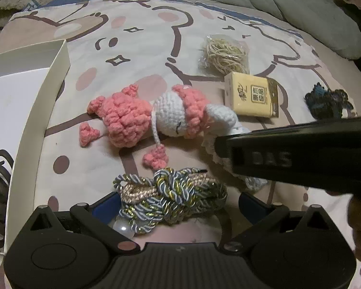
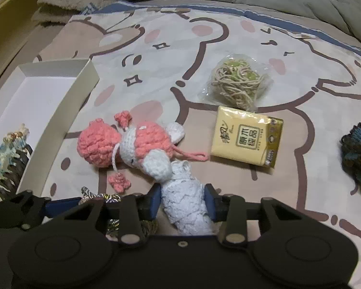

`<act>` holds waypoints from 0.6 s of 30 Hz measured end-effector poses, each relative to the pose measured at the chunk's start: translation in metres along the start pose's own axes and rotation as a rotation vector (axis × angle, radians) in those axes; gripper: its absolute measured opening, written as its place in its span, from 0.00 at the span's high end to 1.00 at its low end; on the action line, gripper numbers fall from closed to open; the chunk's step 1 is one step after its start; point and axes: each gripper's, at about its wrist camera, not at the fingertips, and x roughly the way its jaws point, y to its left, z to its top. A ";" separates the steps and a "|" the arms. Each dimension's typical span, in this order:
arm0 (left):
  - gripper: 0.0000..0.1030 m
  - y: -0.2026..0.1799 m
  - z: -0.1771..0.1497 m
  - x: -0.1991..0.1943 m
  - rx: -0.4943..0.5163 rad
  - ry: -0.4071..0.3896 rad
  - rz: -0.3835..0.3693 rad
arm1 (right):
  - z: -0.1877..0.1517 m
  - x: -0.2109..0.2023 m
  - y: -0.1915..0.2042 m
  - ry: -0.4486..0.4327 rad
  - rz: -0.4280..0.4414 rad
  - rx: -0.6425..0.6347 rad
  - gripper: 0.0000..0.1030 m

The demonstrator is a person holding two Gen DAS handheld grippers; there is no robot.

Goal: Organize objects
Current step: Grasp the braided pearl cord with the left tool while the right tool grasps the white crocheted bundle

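My right gripper (image 2: 183,203) is clenched on the white lacy tail (image 2: 187,200) of the crochet doll (image 2: 132,144), blue pads pressing it from both sides. The doll lies mid-bed on the cartoon sheet (image 2: 180,55), its pink head toward the white box (image 2: 60,110) at the sheet's left edge. My left gripper (image 1: 173,202) stands released, jaws wide, with the braided cord (image 1: 170,192) lying between them and untouched by either pad, as far as I can tell; the cord's near end is hidden under the gripper body.

I judge the step in hand to be carrying the doll to the box. The grip is on soft lace at one end, so the heavy pink head will dangle. I should lift slowly and high enough for the pink tassels to clear the box wall, and release only once the head rests inside. A dark comb-like thing (image 2: 12,173) already lies in the box's near corner, so I'd aim for the bare far half.

The tissue pack (image 2: 246,139), bagged string (image 2: 238,82) and dark yarn tuft (image 2: 358,156) sit toward the right edge, clear of my path.
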 end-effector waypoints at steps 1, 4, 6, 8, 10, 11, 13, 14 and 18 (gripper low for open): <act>0.04 0.000 0.001 0.001 -0.004 0.001 -0.001 | 0.001 -0.002 -0.002 -0.004 0.005 0.009 0.63; 0.14 0.002 0.005 0.004 -0.023 0.007 0.016 | 0.001 -0.010 -0.007 -0.023 0.017 0.032 0.64; 0.16 0.005 0.008 0.005 -0.024 0.010 0.018 | 0.001 -0.014 -0.010 -0.035 0.018 0.045 0.64; 0.18 0.007 0.010 0.005 -0.016 0.010 0.012 | 0.000 -0.016 -0.012 -0.041 0.013 0.051 0.64; 0.19 0.006 0.010 0.003 0.001 0.004 0.012 | 0.000 -0.018 -0.014 -0.047 0.006 0.060 0.64; 0.20 0.005 0.010 0.001 0.008 0.001 0.012 | 0.000 -0.019 -0.016 -0.050 0.005 0.065 0.64; 0.21 0.003 0.010 -0.002 0.024 -0.008 0.010 | 0.000 -0.021 -0.017 -0.058 0.002 0.072 0.64; 0.21 0.002 0.010 -0.004 0.028 -0.013 0.005 | 0.000 -0.023 -0.017 -0.063 0.001 0.075 0.64; 0.30 0.001 0.011 -0.017 0.056 -0.050 -0.010 | -0.001 -0.032 -0.017 -0.088 -0.007 0.085 0.64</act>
